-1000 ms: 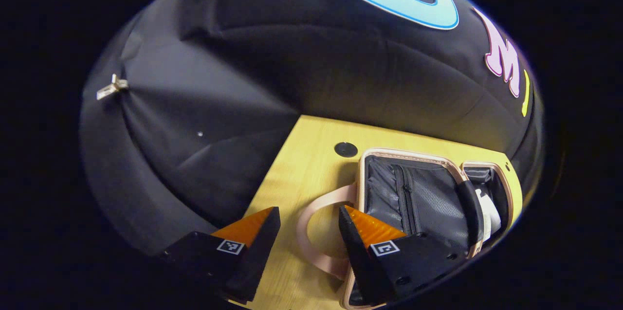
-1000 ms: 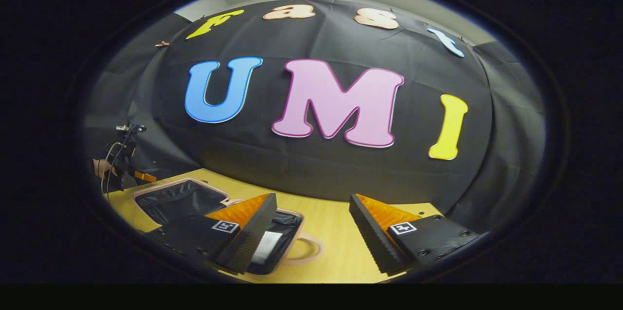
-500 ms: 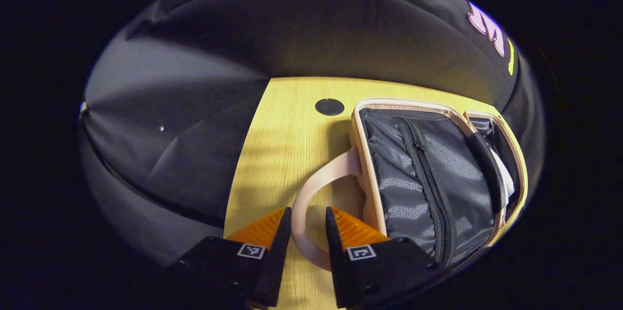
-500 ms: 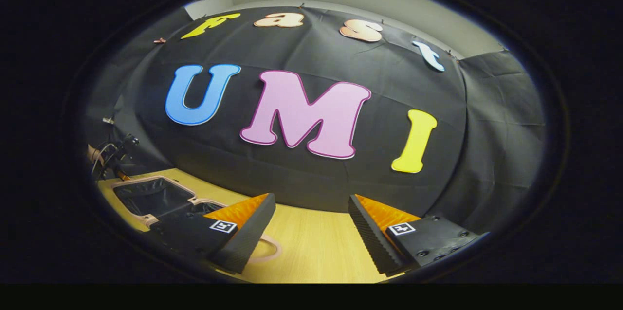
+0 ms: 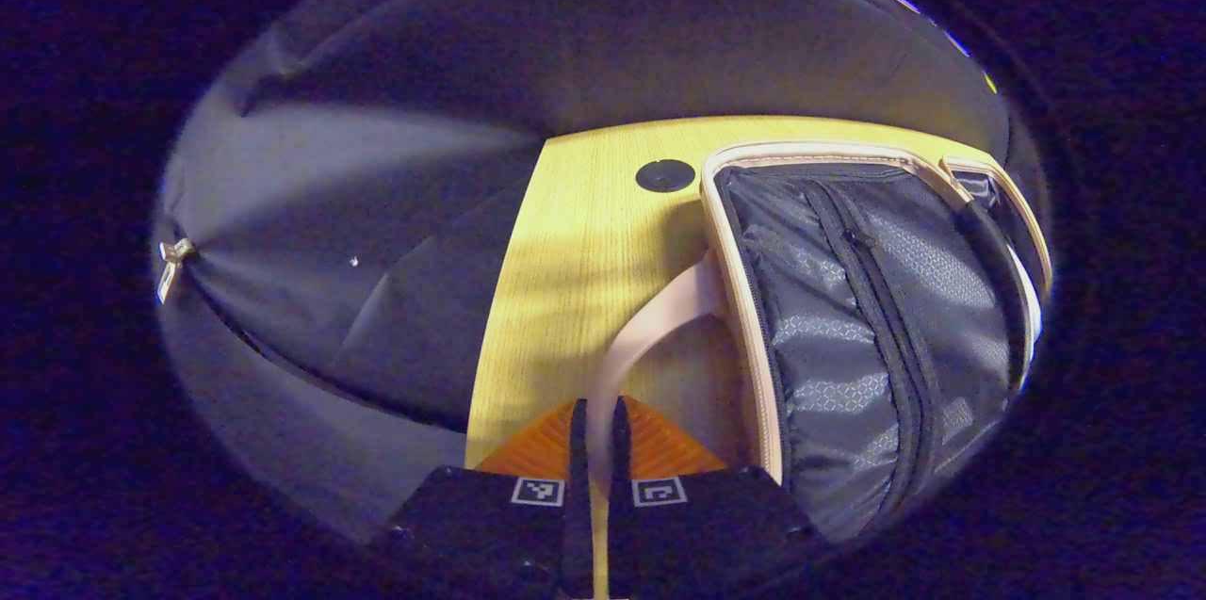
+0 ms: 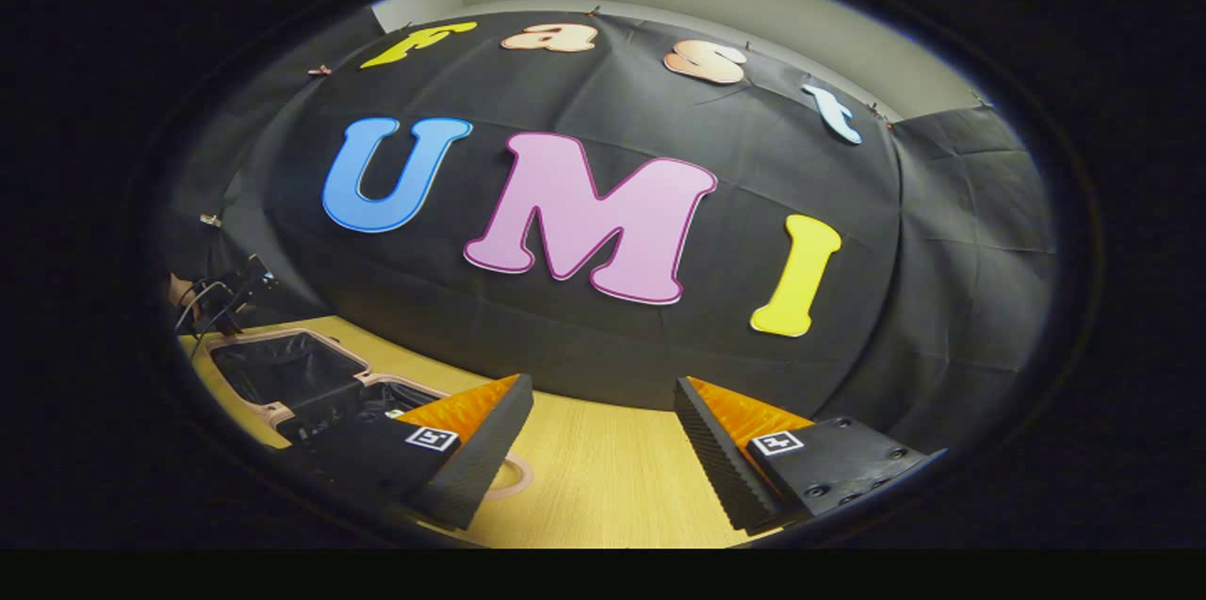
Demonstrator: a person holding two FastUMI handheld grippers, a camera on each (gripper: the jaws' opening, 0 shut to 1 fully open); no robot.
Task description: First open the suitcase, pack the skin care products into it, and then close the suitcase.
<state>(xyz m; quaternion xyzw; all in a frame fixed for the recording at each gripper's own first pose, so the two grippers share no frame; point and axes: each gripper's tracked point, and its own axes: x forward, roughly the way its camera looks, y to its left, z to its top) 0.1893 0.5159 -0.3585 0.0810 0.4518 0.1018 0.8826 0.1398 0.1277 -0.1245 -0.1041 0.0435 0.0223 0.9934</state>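
Observation:
The pink suitcase lies open and flat on the wooden table, its grey zipped lining facing up. Its pink loop handle sticks out on the near side and runs down between my left gripper's fingers. My left gripper is shut on that handle close to the tabletop. In the right gripper view the open suitcase sits at the far left, with a hand and the other gripper beside it. My right gripper hangs open above the table, nothing between its fingers.
A round black grommet is set in the table near the suitcase's far corner. The table's left edge drops off against the black cloth. A second pink handle loop peeks out beside my right gripper's left finger.
My left gripper came down onto the suitcase handle and shut on it, from wide open a second ago. The right gripper drifted right, away from the suitcase, and stayed open.

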